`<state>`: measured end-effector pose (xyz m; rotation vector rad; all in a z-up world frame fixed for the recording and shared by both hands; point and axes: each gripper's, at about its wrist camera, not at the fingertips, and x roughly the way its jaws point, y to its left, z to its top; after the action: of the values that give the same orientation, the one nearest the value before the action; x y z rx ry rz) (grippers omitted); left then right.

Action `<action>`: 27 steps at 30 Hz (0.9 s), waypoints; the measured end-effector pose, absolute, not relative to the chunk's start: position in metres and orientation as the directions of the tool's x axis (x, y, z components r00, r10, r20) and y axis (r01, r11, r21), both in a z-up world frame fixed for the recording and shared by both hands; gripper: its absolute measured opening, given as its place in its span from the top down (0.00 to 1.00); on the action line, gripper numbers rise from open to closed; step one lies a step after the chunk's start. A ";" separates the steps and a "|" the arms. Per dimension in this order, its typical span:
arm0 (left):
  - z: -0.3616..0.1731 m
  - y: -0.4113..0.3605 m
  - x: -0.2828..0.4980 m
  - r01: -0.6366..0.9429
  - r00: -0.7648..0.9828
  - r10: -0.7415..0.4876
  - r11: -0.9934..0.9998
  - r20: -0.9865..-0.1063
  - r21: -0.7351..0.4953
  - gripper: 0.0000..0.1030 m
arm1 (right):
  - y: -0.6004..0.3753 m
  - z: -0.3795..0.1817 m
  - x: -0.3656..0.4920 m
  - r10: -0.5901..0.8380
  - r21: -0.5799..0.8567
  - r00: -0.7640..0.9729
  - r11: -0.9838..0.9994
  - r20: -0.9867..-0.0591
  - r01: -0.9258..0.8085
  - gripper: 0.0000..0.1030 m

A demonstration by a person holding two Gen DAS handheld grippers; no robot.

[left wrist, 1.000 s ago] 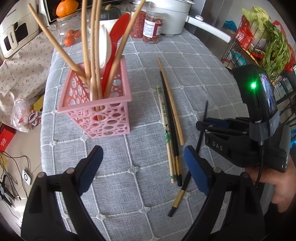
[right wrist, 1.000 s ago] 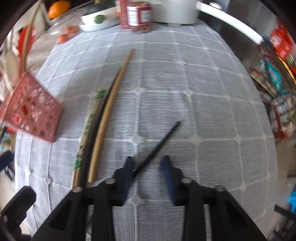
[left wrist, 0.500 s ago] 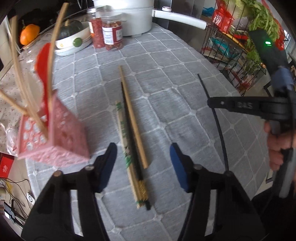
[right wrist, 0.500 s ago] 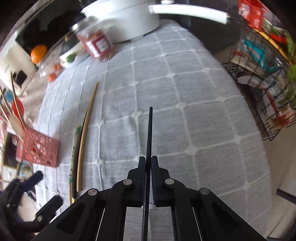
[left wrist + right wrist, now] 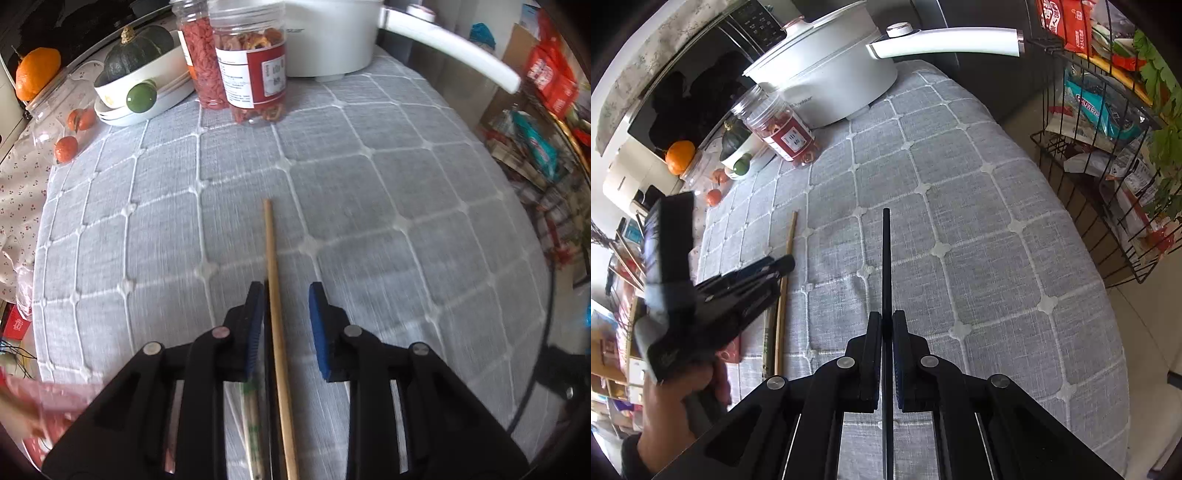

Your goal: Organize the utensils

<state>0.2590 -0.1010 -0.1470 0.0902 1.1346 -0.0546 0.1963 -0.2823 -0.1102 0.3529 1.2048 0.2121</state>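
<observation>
In the left wrist view, our left tool (image 5: 284,325) has travelled away from the pink basket (image 5: 44,413), which a second ago stood upright ahead of it and is now only a blurred corner at the lower left edge. The tool sits over the bundle of chopsticks on the counter (image 5: 369,206). Its jaws have just been closing and now stand narrow, with the wooden chopstick (image 5: 275,314) between them; a gap shows on the right side, so we judge it framed but not yet pinched. The green-printed chopstick (image 5: 251,417) lies just left of the wooden one. In the right wrist view, our right tool (image 5: 886,328) is clamped on the black chopstick (image 5: 885,266), which a second ago lay on the cloth and is now lifted clear, pointing toward the white pot (image 5: 827,74). The basket, left of the wooden chopstick, is where both should go next.
</observation>
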 end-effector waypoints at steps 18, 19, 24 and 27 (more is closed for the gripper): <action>-0.123 -0.125 0.234 0.179 0.465 -0.070 0.984 -0.882 0.016 0.94 | -0.291 -0.098 0.199 0.368 0.411 0.381 0.911 -0.848 0.035 0.94; -0.114 -0.125 0.225 0.196 0.484 -0.088 0.981 -0.871 0.009 0.94 | -0.291 -0.094 0.198 0.366 0.410 0.393 0.912 -0.844 0.031 0.94; -0.067 -0.118 0.173 0.255 0.574 -0.173 0.967 -0.800 -0.026 0.94 | -0.288 -0.077 0.190 0.355 0.398 0.439 0.917 -0.825 0.006 0.94; -0.042 -0.108 0.146 0.277 0.620 -0.209 0.960 -0.756 -0.038 0.94 | -0.283 -0.067 0.183 0.351 0.389 0.466 0.921 -0.812 -0.017 0.94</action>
<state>0.1459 -0.1079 -0.0421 0.0852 0.8579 -0.2799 0.1833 -0.2834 -0.0669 0.3499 1.0676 0.2314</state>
